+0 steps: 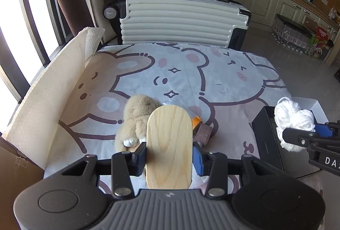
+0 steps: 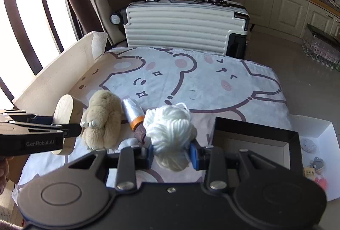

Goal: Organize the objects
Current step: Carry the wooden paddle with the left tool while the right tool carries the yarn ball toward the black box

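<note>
My left gripper [image 1: 169, 155] is shut on an oval wooden board [image 1: 169, 145] and holds it above the cartoon-print cloth; it also shows in the right wrist view [image 2: 65, 121]. My right gripper [image 2: 171, 153] is shut on a ball of white yarn [image 2: 170, 130], also seen in the left wrist view [image 1: 294, 119], beside an open black box [image 2: 252, 142]. A beige plush bunny [image 2: 102, 119] lies on the cloth between the grippers. Beside it lie a silver spool with an orange band [image 2: 133, 112] and a brown fabric roll [image 2: 141, 133].
A white tray [image 2: 318, 128] at the right holds small trinkets. A cardboard wall with paper [image 1: 53, 91] lines the table's left side. A white ribbed suitcase [image 1: 182, 19] stands behind the table. Cabinets and floor items lie at the right.
</note>
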Demonstrator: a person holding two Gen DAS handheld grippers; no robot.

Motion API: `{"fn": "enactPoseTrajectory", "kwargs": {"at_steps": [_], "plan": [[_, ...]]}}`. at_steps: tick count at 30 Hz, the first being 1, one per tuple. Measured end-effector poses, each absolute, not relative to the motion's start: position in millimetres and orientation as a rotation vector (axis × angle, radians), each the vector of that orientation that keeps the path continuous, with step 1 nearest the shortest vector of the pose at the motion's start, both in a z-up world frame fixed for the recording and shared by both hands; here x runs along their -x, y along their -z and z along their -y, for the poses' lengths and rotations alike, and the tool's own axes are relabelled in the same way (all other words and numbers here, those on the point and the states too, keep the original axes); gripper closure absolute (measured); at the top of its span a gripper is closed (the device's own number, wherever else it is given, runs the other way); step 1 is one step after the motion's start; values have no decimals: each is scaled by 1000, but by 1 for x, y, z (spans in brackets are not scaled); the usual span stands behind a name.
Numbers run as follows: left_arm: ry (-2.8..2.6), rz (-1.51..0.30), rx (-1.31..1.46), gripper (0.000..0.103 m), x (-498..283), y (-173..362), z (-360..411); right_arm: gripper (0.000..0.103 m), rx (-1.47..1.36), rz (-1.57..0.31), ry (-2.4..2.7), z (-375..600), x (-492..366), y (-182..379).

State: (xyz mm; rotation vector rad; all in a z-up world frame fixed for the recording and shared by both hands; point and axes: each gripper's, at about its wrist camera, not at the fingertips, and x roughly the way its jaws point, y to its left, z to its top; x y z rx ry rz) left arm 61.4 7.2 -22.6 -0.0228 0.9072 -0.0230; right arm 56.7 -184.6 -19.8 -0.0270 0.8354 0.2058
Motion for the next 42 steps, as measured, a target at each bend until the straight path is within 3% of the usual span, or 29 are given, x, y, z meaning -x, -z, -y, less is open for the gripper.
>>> {"fn": "enactPoseTrajectory", "kwargs": {"at_steps": [11, 42], "plan": [[33, -925, 28, 59, -69, 29, 1, 68, 25, -855, -183, 191, -64, 28], [252, -937, -15, 59, -86, 38, 112, 68, -60, -859, 36, 300, -40, 36]]}}
